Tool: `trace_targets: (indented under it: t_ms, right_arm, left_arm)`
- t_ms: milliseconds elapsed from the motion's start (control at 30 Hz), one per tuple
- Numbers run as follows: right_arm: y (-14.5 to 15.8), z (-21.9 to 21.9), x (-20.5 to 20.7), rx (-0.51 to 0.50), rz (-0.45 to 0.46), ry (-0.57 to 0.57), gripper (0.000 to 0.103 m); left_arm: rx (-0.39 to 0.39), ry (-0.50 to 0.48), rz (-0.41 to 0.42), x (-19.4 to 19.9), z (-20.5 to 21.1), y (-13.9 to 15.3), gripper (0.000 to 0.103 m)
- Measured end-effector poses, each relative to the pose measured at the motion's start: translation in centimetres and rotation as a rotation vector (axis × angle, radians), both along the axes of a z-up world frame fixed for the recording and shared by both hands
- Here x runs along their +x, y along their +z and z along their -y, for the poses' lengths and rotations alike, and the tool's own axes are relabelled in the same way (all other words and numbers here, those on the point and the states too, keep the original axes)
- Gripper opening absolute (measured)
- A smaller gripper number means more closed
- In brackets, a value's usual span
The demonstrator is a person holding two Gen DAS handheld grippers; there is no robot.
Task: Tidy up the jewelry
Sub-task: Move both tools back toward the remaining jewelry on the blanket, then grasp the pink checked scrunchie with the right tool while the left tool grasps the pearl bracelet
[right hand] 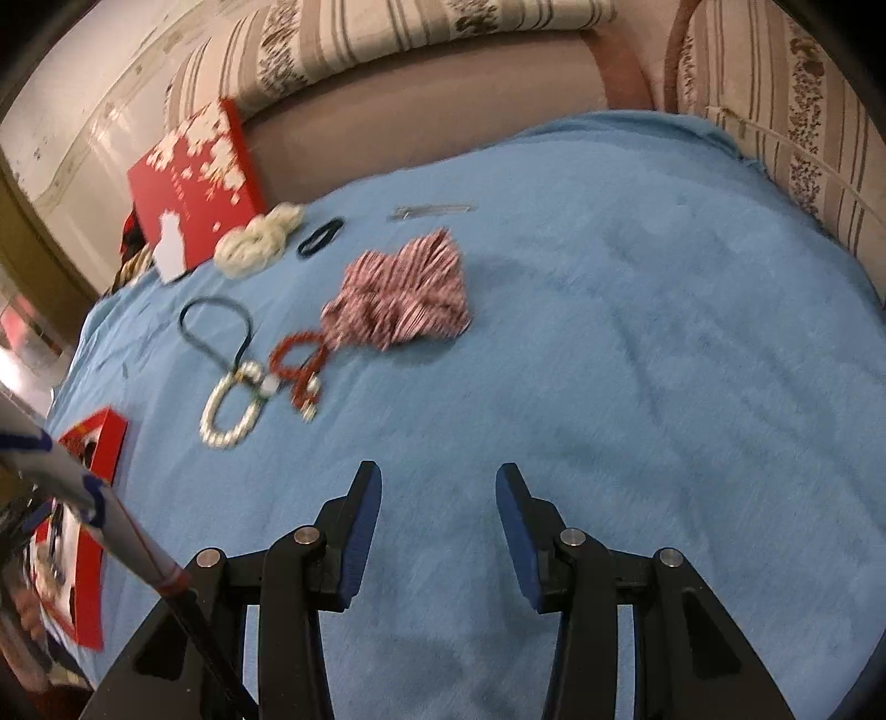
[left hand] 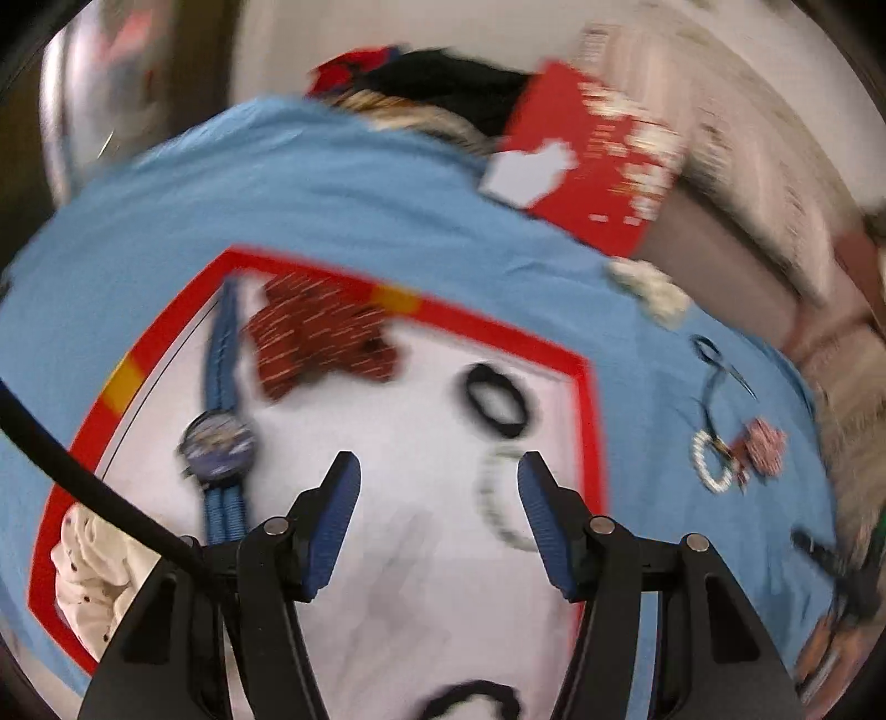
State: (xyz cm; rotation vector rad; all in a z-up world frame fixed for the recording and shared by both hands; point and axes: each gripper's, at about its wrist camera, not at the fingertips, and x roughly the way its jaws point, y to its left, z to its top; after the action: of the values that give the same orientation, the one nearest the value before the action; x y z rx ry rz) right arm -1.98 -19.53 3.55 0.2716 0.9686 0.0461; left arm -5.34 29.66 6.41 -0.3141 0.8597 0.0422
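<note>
My left gripper is open and empty above a red-rimmed white tray. In the tray lie a blue-strapped watch, a dark red scrunchie, a black hair tie, a white bead bracelet and a cream scrunchie. My right gripper is open and empty over the blue cloth. Ahead of it to the left lie a white bead bracelet, a red bead bracelet, a dark cord loop, a pink striped scrunchie, a cream scrunchie, a black hair tie and a hair clip.
A red lid with white flowers leans at the back left, also in the left wrist view. The tray's corner shows at the right view's left edge. A striped sofa back rises behind the cloth. The left view is motion-blurred.
</note>
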Motion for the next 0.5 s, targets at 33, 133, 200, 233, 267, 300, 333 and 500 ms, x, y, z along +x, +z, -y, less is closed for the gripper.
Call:
trace_targets:
  t_ms: [33,133,200,233,267,300,333,500]
  right_arm:
    - [0.0,0.4,0.6,-0.001,0.007,-0.013,0.047]
    - [-0.3,1.3,2.6,0.018,0.016,-0.037,0.047]
    - [-0.4,1.6,4.0,0.035,0.018,-0.035,0.047]
    - [-0.5,1.5,4.8,0.038,0.020,-0.031,0.047]
    - [-0.6,1.4,5.6,0.035,0.026,-0.024,0.047]
    - [-0.6,1.3,6.5,0.034,0.034,-0.016,0.047]
    - [-0.6,1.2,7.2,0.037,0.040,-0.009,0.047]
    - [-1.1,0.7,10.2,0.044,0.045,0.036,0.055]
  left_arm:
    - [0.012,-0.034,0.018,-0.1,1.1,0.5,0.058]
    - [0.012,-0.118,0.038,-0.1,4.3,1.3,0.058]
    - [0.015,-0.164,0.033,0.3,6.7,1.7,0.058]
    - [0.012,-0.188,0.027,0.7,8.0,1.8,0.058]
    - [0.009,-0.218,0.012,1.3,9.5,1.7,0.058]
    - [0.008,-0.236,-0.003,1.9,10.6,1.5,0.058]
    - [0.010,-0.257,-0.021,2.7,12.1,1.2,0.058]
    - [0.043,-0.331,-0.077,6.8,18.6,-1.5,0.058]
